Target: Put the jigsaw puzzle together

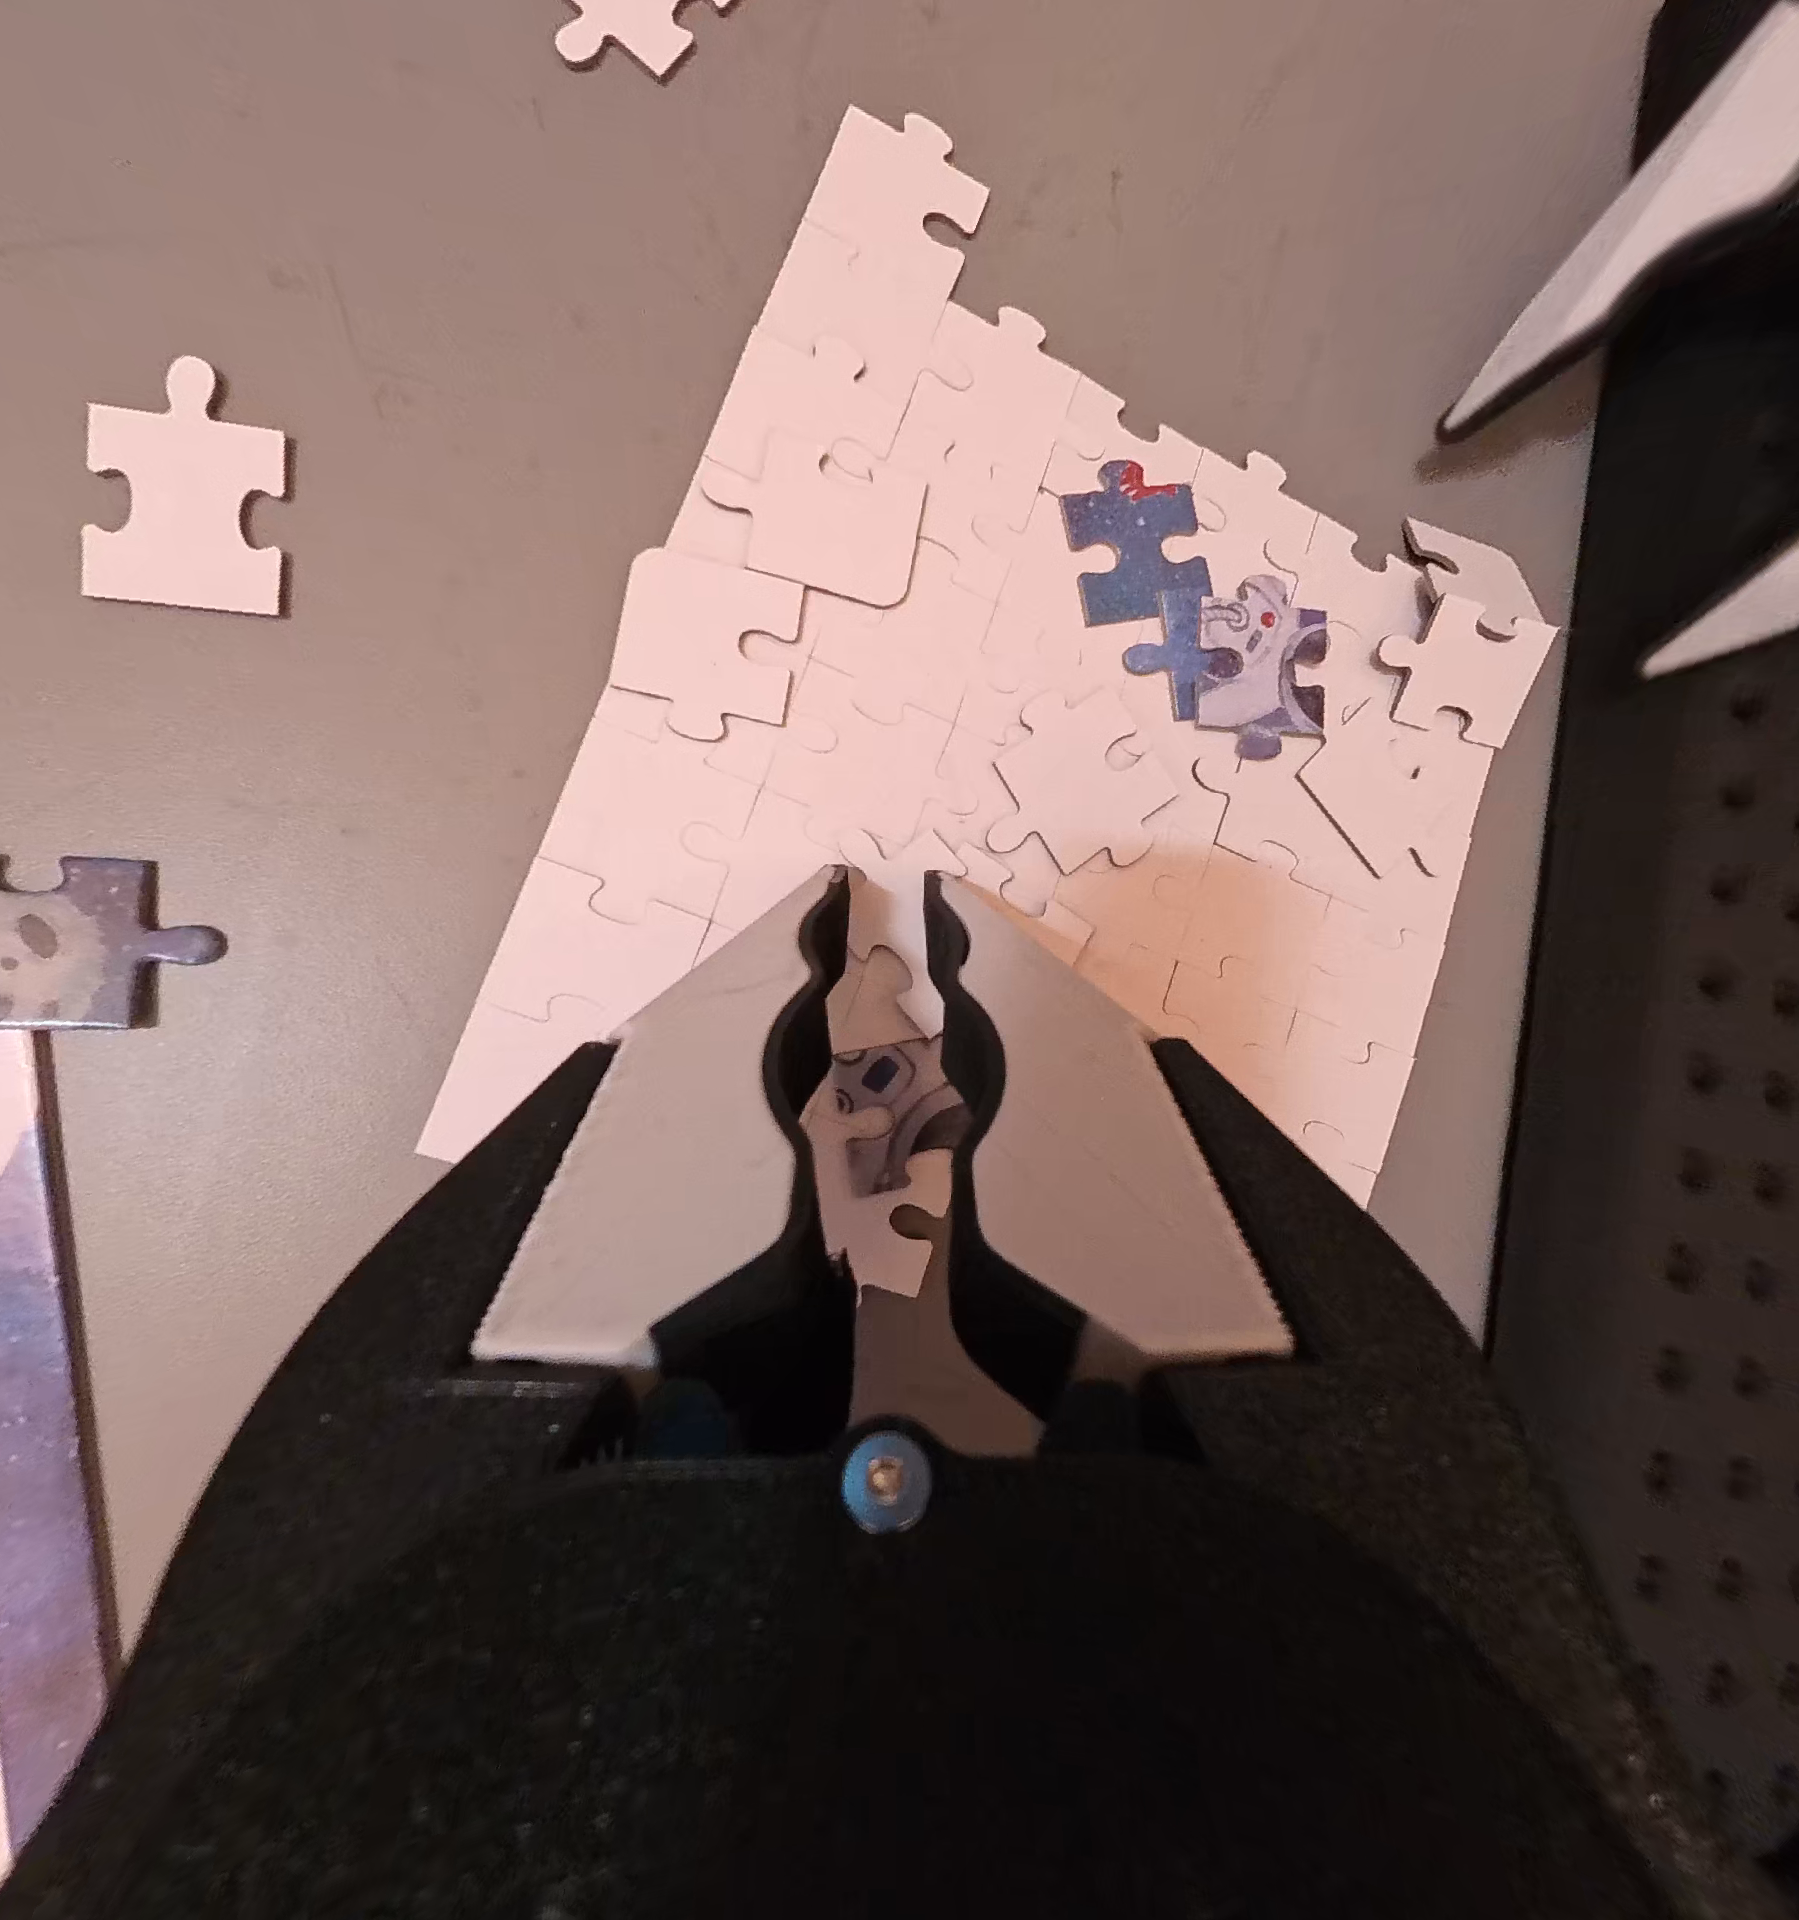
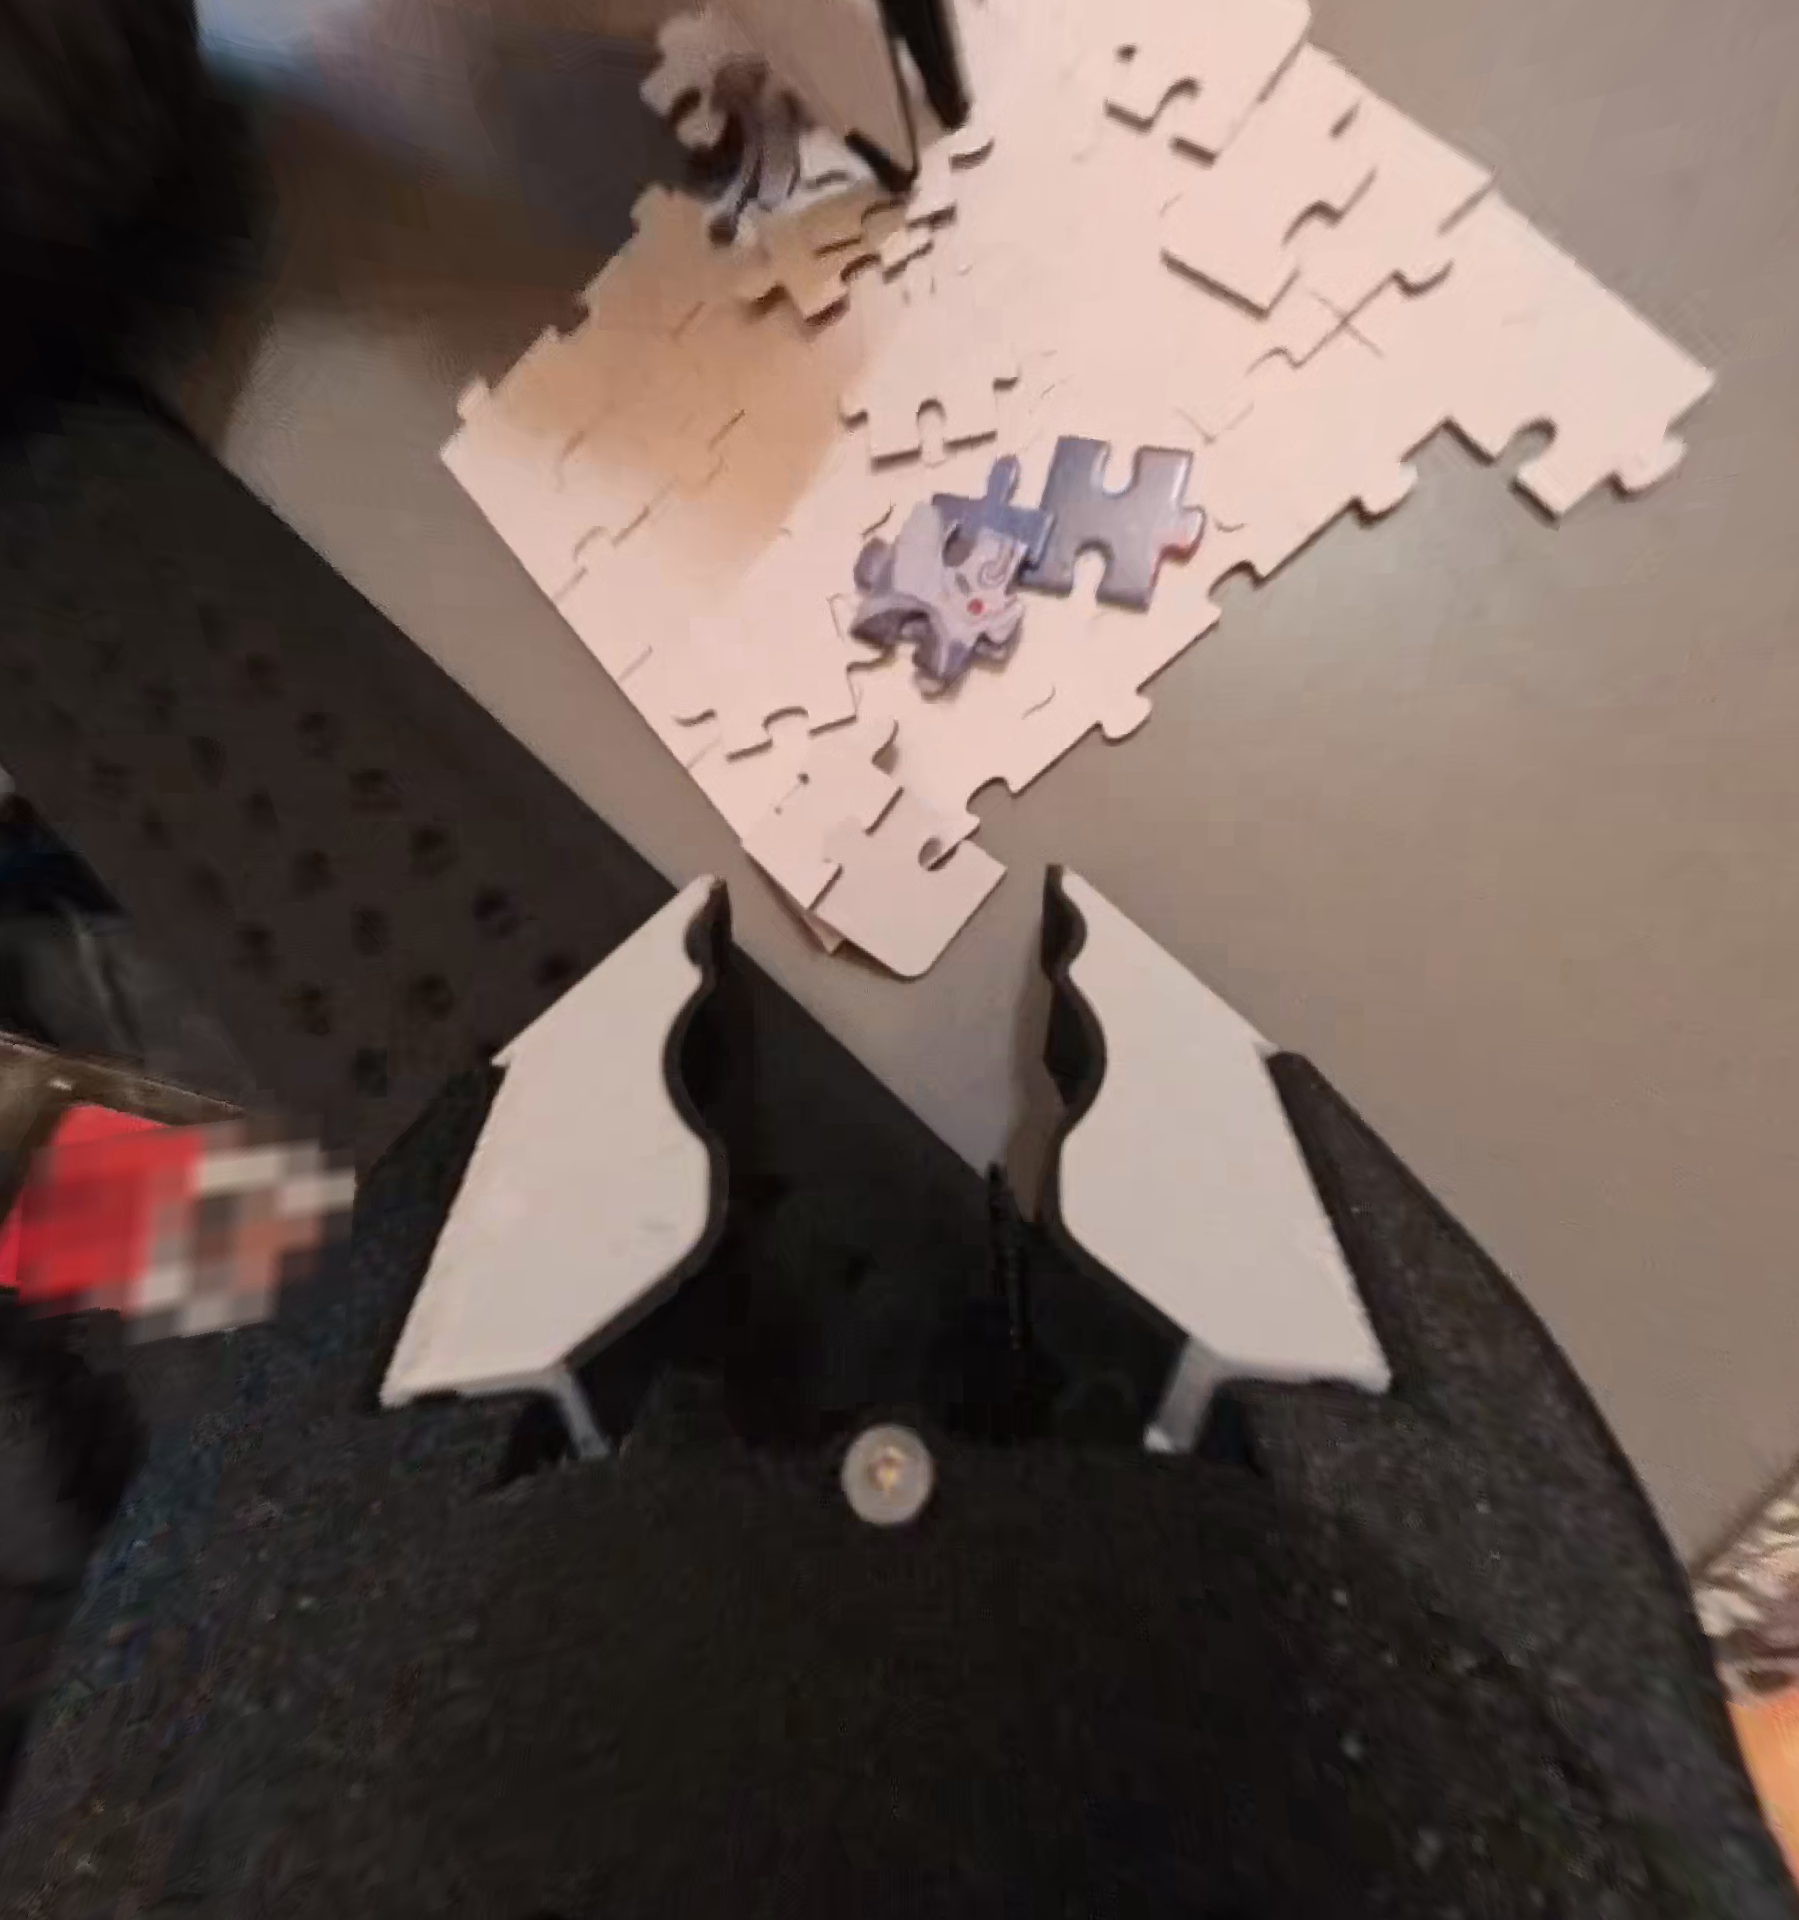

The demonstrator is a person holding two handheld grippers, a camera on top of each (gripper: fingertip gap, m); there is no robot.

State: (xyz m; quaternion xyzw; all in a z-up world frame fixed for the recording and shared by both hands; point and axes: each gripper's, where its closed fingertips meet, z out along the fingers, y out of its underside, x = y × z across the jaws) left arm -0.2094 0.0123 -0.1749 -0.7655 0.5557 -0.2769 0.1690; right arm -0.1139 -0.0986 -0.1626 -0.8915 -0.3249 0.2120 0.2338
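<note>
Table [image 1: 375, 665]: grey, matte, carrying everything; seen in both views.
Perforated panel [image 1: 1726, 1039]: dark, dotted with holes, standing along the table's edge just beside the puzzle sheet; it fills the right side of the left wrist view and the left side of the right wrist view.
Puzzle sheet [image 1: 1238, 997]: a large joined patch of pieces lying white side up on the table, its far edge stepped and unfinished; several white pieces lie loosely on top of it.
Right gripper [image 2: 882, 894]: jaws wide apart and empty, above the table's edge with one rounded corner of the sheet between the tips; in the left wrist view its pale fingers [image 1: 1643, 239] show blurred at the upper right.
Left gripper [image 1: 887, 878]: jaws narrow, clamped on a held piece [image 1: 890, 1132], over the near part of the sheet.
Held piece: pinched edge-on, white on one side with a grey-blue print on the other; the right wrist view shows it only as a blur at the sheet's far edge.
Printed pieces on the sheet: a blue piece [image 1: 1134, 551] and a pale robot-print piece [image 1: 1253, 665], picture side up, touching each other, on the right part of the sheet.
Loose white piece [image 1: 188, 499]: alone on the table, well left of the sheet; only the left wrist view shows it.
Printed edge piece [image 1: 53, 935]: dark with pale spots, at the left border, left wrist view only.
Mosaic patch and coloured clutter: right wrist view only, too blurred to identify.
</note>
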